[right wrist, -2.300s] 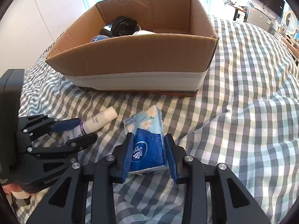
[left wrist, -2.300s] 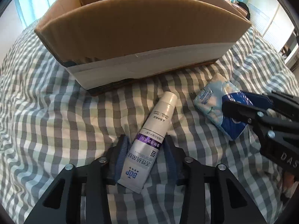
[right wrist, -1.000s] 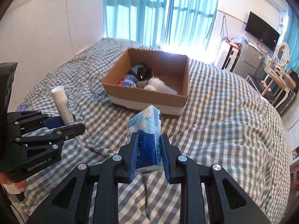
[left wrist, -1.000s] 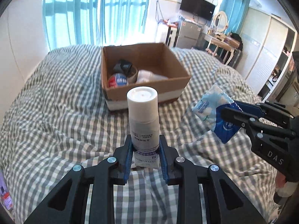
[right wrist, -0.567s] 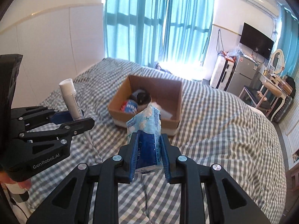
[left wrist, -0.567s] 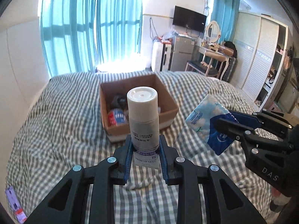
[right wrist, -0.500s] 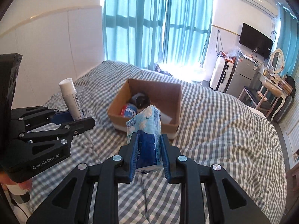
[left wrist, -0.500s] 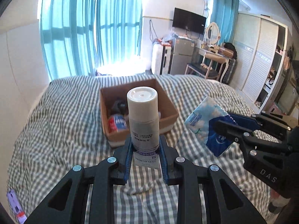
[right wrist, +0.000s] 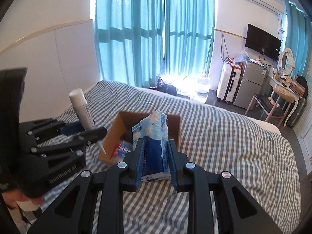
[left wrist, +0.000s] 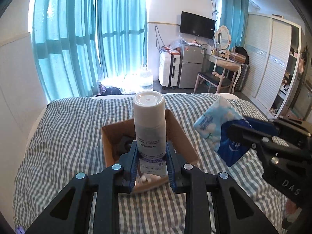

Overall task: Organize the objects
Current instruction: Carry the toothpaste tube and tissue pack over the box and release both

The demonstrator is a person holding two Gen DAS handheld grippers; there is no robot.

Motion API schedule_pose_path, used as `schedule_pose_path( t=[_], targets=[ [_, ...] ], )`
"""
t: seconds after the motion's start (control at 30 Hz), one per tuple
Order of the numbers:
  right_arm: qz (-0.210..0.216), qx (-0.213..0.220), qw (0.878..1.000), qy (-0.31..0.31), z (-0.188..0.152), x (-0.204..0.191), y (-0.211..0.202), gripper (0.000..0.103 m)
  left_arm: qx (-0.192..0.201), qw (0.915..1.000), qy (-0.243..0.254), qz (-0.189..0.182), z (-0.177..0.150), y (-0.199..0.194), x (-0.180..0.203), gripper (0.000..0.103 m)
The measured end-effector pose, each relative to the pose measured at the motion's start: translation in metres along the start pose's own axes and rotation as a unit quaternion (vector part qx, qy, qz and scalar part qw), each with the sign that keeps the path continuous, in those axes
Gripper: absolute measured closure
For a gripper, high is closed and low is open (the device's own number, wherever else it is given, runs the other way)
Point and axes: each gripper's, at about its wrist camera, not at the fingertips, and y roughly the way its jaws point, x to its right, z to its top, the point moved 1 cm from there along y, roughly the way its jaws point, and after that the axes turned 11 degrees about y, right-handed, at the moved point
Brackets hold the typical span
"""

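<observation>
- Left hand-held gripper (left wrist: 150,160): its 2 jaws pinch the lower, flat end of the white tube (left wrist: 149,122), cap up and pointing away from the camera. Held low on the body, probably so the crimped tail can go into the box first.
- Right hand-held gripper (right wrist: 155,160): clamped on the dark blue band of the tissue pack (right wrist: 154,136), pale end forward. A grip across the narrow sides squeezes the soft pack a little; it should hold but could slump on release.
- Both loads hang in the air above the checked bed (right wrist: 224,136), side by side and apart. From the left camera the pack (left wrist: 220,128) sits to the right of the tube; from the right camera the tube (right wrist: 82,110) leans at the left.
- Cardboard box (left wrist: 181,136): ahead of and below both hand-held grippers, open on top, flaps out of the way. Things already lie inside: a dark round item at the left wall, a red-and-blue one near the front corner (right wrist: 121,147); others too hidden to name.
- Free room: the box's right half looks the emptier landing spot for the pack; the near wall is the edge to pass over. The bed all round the box is bare.
- Judgement: 2 drops left for these 2 items; go in 1 at a time so the hand-held grippers do not crowd over the opening.
</observation>
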Motion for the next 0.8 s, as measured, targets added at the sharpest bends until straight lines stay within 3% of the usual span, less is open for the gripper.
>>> schedule_pose_path(
  t=[0.33, 0.6, 0.8],
  targets=[
    [-0.007, -0.031, 0.999, 0.031, 0.037, 0.021, 0.113, 0.080, -0.050, 0.9986, -0.002, -0.015, 0.017, 0.110, -0.027, 0.077],
    [-0.020, -0.071, 0.997, 0.033, 0.024, 0.036, 0.208, 0.080, -0.090, 0.9954, 0.010, -0.032, 0.003, 0.183, -0.038, 0.077],
    [-0.022, -0.082, 0.995, 0.041, 0.018, 0.052, 0.246, 0.080, -0.113, 0.9925, 0.014, -0.046, -0.013, 0.214, -0.041, 0.077]
  ],
)
